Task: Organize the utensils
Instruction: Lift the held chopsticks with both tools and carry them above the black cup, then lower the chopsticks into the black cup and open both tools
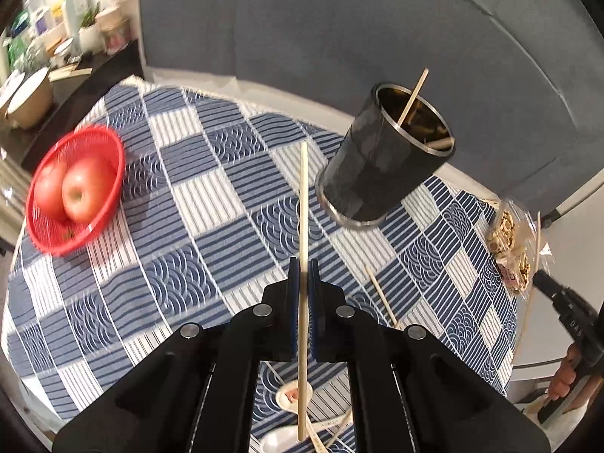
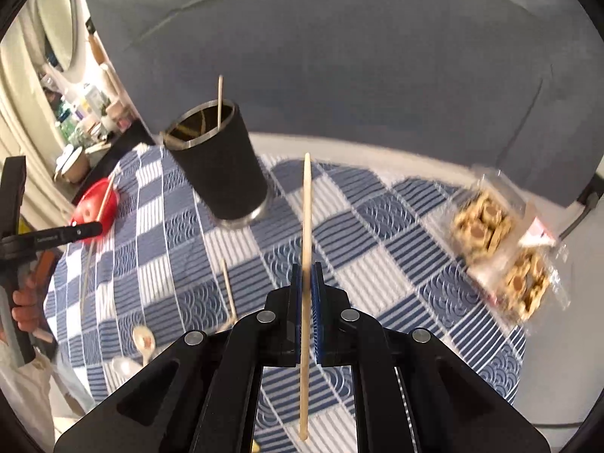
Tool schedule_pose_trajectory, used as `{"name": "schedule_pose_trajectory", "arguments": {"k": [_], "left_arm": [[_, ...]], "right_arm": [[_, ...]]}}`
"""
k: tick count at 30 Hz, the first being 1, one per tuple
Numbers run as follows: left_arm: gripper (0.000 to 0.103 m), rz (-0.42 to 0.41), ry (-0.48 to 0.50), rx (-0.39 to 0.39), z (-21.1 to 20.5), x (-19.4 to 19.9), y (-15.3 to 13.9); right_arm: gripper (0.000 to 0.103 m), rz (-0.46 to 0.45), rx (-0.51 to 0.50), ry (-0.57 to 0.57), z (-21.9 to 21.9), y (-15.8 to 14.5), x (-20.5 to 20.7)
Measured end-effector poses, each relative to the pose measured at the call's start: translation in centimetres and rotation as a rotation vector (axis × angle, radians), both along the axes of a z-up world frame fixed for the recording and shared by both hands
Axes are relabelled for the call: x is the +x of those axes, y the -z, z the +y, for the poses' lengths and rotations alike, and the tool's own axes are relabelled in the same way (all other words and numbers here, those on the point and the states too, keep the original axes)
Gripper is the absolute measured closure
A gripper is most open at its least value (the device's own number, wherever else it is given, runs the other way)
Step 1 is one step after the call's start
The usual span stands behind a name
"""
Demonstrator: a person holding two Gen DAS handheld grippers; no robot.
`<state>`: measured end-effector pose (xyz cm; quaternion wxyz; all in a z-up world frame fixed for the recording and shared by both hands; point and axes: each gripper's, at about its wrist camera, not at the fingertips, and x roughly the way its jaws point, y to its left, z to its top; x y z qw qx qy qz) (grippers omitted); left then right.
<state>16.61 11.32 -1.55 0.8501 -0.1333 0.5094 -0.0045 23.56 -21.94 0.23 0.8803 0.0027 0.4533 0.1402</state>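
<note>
1. The left gripper (image 1: 303, 264) is clamped on a chopstick (image 1: 303, 204), which runs straight up between its blue pads, tip pointing toward the far side of the table.
2. The right gripper (image 2: 307, 268) is likewise closed on a second chopstick (image 2: 306, 207), held upright in the same way above the cloth (image 2: 377, 226).
3. The holder (image 1: 385, 158), a dark cylinder with a metal rim, stands on the checked blue-and-white cloth ahead of both grippers; one chopstick (image 1: 414, 95) already leans inside it, its end poking above the rim.
4. Another chopstick (image 1: 381, 294) lies loose on the cloth just right of the left gripper.
5. Two spoons (image 1: 292, 396) lie on the cloth near the table's front edge, below the left gripper.
6. A red basket (image 1: 109, 173) with two apples (image 1: 85, 192) sits at the left of the table.
7. Wrapped snacks (image 2: 502, 253) lie at the right edge of the table.
</note>
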Motion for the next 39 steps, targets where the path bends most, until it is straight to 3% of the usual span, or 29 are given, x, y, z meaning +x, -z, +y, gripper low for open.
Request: {"name": "schedule_pose_trajectory", "arguments": {"k": [14, 19, 21, 24, 27, 33, 39], "left_arm": [[0.098, -0.074, 0.195, 0.053, 1.4, 7.9, -4.4], [0.098, -0.151, 0.274, 0.03, 0.9, 10.0, -6.6], [0.098, -0.182, 0.305, -0.03, 0.8, 10.7, -7.3], [0.098, -0.244, 0.353, -0.038, 0.3, 11.9, -8.2], [0.098, -0.294, 0.414, -0.123, 0.1, 12.9, -8.5], [0.098, -0.348, 0.495, -0.202, -0.5, 15.1, -8.0], [0.098, -0.413, 0.54, -0.283, -0.7, 16.5, -7.4]], "right_arm": [[0.098, -0.151, 0.016, 0.116, 3.4, -6.8, 4.0], [0.098, -0.183, 0.096, 0.112, 4.5, -7.6, 5.1], [0.098, -0.215, 0.119, 0.107, 5.0, -8.0, 5.1], [0.098, -0.288, 0.148, 0.072, 6.2, -9.0, 5.0], [0.098, -0.341, 0.164, 0.045, 7.5, -9.7, 5.2], [0.098, -0.448, 0.191, 0.006, 9.7, -10.7, 6.4], [0.098, -0.495, 0.249, -0.007, 10.6, -10.3, 8.4]]}}
